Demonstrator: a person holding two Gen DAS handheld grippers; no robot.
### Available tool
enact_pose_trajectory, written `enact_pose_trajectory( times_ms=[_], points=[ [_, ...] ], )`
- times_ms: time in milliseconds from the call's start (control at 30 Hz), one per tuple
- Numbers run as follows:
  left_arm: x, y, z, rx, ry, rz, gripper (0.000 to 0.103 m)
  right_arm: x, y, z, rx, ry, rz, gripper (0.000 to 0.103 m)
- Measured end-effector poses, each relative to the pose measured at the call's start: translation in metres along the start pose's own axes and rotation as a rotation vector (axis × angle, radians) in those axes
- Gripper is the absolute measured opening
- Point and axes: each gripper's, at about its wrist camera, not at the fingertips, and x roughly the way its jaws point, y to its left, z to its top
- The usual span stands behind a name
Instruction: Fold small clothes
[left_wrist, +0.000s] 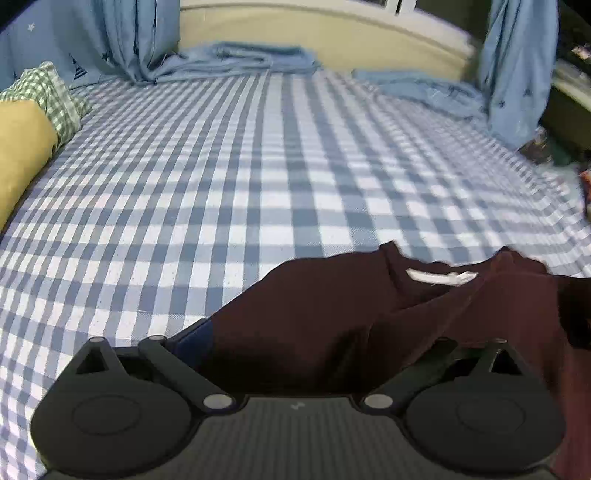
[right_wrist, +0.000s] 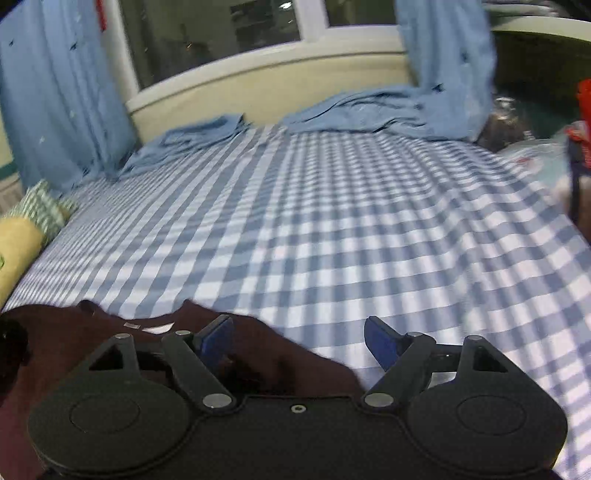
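- Left wrist view: a dark maroon garment (left_wrist: 332, 314) lies crumpled on the blue-and-white checked bed sheet (left_wrist: 221, 184), at the sheet's near edge and toward its right side.
- Its neckline faces the far end of the bed, with a white label (left_wrist: 441, 276) showing inside the collar. The cloth is bunched in soft folds, not flat.
- The left gripper (left_wrist: 314, 354) stands wide apart. The garment is heaped between and over its fingers; one blue pad (left_wrist: 195, 338) peeks out at the left, the other is hidden under cloth. The pads do not appear to pinch it.
- Right wrist view: the same maroon garment (right_wrist: 92, 332) sits at the near left of the sheet (right_wrist: 332, 221), its white label (right_wrist: 159, 328) visible.
- The right gripper (right_wrist: 299, 341) is spread, both blue pads (right_wrist: 380, 343) bare. The left pad lies over the garment's edge, the right one over the sheet; nothing is clamped.
- Far edge: blue curtains (right_wrist: 55, 103) pool on the sheet.
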Motion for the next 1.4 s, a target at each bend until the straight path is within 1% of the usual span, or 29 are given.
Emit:
enact_pose_trajectory(
  times_ms=[33, 100, 133, 167, 200, 233, 267, 300, 333, 367, 400, 467, 533, 633, 700, 800, 867, 933, 967, 1000, 1033, 1067, 1100, 1167, 1267, 1300, 1333, 1367, 1400],
  points=[
    [0.002, -0.011, 0.004, 0.054, 0.004, 0.045, 0.1, -0.003, -0.001, -0.002, -0.01, 0.015, 0.023, 0.08],
    [0.004, -0.038, 0.005, 0.23, -0.022, 0.148, 0.1, -0.009, 0.004, -0.005, -0.058, 0.046, 0.04, 0.08],
    [0.003, -0.046, 0.006, 0.267, -0.035, 0.158, 0.1, -0.013, 0.01, -0.008, -0.096, 0.057, 0.043, 0.08],
    [-0.001, -0.047, 0.01, 0.255, -0.053, 0.122, 0.1, -0.016, 0.016, -0.012, -0.133, 0.065, 0.046, 0.08],
    [-0.007, -0.041, 0.016, 0.193, -0.067, 0.043, 0.1, -0.019, 0.022, -0.015, -0.156, 0.068, 0.052, 0.08],
    [-0.012, -0.028, 0.025, 0.082, -0.072, -0.063, 0.101, -0.022, 0.024, -0.018, -0.166, 0.069, 0.062, 0.08],
    [-0.018, -0.01, 0.034, -0.06, -0.09, -0.151, 0.102, -0.025, 0.027, -0.021, -0.166, 0.07, 0.072, 0.08],
    [-0.025, 0.006, 0.039, -0.184, -0.121, -0.201, 0.102, -0.028, 0.029, -0.023, -0.164, 0.071, 0.081, 0.08],
    [-0.033, 0.022, 0.042, -0.302, -0.163, -0.221, 0.102, -0.03, 0.031, -0.025, -0.168, 0.071, 0.084, 0.08],
    [-0.045, 0.033, 0.043, -0.388, -0.221, -0.207, 0.102, -0.031, 0.033, -0.026, -0.179, 0.071, 0.083, 0.08],
    [-0.057, 0.039, 0.042, -0.42, -0.28, -0.182, 0.102, -0.033, 0.035, -0.027, -0.193, 0.069, 0.072, 0.08],
    [-0.077, 0.039, 0.041, -0.389, -0.341, -0.148, 0.102, -0.031, 0.038, -0.026, -0.205, 0.078, 0.04, 0.081],
    [-0.089, 0.034, 0.034, -0.348, -0.342, -0.15, 0.102, -0.027, 0.034, -0.025, -0.166, 0.085, 0.054, 0.081],
    [-0.102, 0.023, 0.011, -0.287, -0.355, -0.181, 0.102, -0.02, 0.035, -0.027, -0.107, 0.093, 0.11, 0.08],
    [-0.099, 0.01, -0.008, -0.227, -0.357, -0.159, 0.102, -0.011, 0.044, -0.031, -0.125, 0.112, 0.117, 0.08],
    [-0.079, -0.01, -0.025, -0.145, -0.277, -0.063, 0.102, 0.006, 0.068, -0.041, -0.226, 0.142, 0.09, 0.079],
    [-0.06, -0.02, -0.036, -0.114, -0.207, -0.021, 0.102, 0.012, 0.08, -0.046, -0.273, 0.123, 0.05, 0.075],
    [-0.044, -0.032, -0.042, -0.084, -0.157, 0.006, 0.102, 0.017, 0.082, -0.045, -0.26, 0.136, 0.026, 0.052],
    [-0.037, -0.038, -0.045, -0.062, -0.139, 0.034, 0.102, 0.018, 0.078, -0.043, -0.221, 0.142, 0.035, 0.02],
    [-0.032, -0.043, -0.047, -0.037, -0.127, 0.074, 0.102, 0.016, 0.072, -0.039, -0.174, 0.137, 0.032, 0.01],
    [-0.027, -0.048, -0.049, -0.009, -0.118, 0.115, 0.102, 0.011, 0.066, -0.035, -0.146, 0.117, 0.023, 0.009],
    [-0.023, -0.051, -0.05, 0.018, -0.111, 0.148, 0.102, 0.006, 0.058, -0.031, -0.119, 0.093, 0.028, 0.002],
    [-0.02, -0.052, -0.052, 0.035, -0.105, 0.165, 0.102, 0.001, 0.049, -0.027, -0.084, 0.078, 0.038, 0.0],
    [-0.018, -0.052, -0.057, 0.031, -0.093, 0.157, 0.102, -0.006, 0.028, -0.021, -0.019, 0.065, 0.026, 0.0],
    [-0.027, -0.049, -0.062, -0.018, -0.114, 0.127, 0.102, -0.02, 0.012, -0.02, -0.034, 0.031, -0.002, 0.011],
    [-0.032, -0.048, -0.063, -0.03, -0.13, 0.11, 0.102, -0.027, 0.01, -0.022, -0.031, 0.017, 0.038, 0.011],
    [-0.037, -0.049, -0.065, -0.04, -0.147, 0.089, 0.102, -0.032, 0.01, -0.025, -0.016, 0.005, 0.112, 0.011],
    [-0.039, -0.049, -0.066, -0.045, -0.163, 0.064, 0.102, -0.037, 0.012, -0.029, -0.005, -0.007, 0.192, 0.014],
    [-0.042, -0.053, -0.068, -0.044, -0.171, 0.045, 0.102, -0.039, 0.018, -0.033, -0.003, -0.008, 0.243, 0.018]
  ],
)
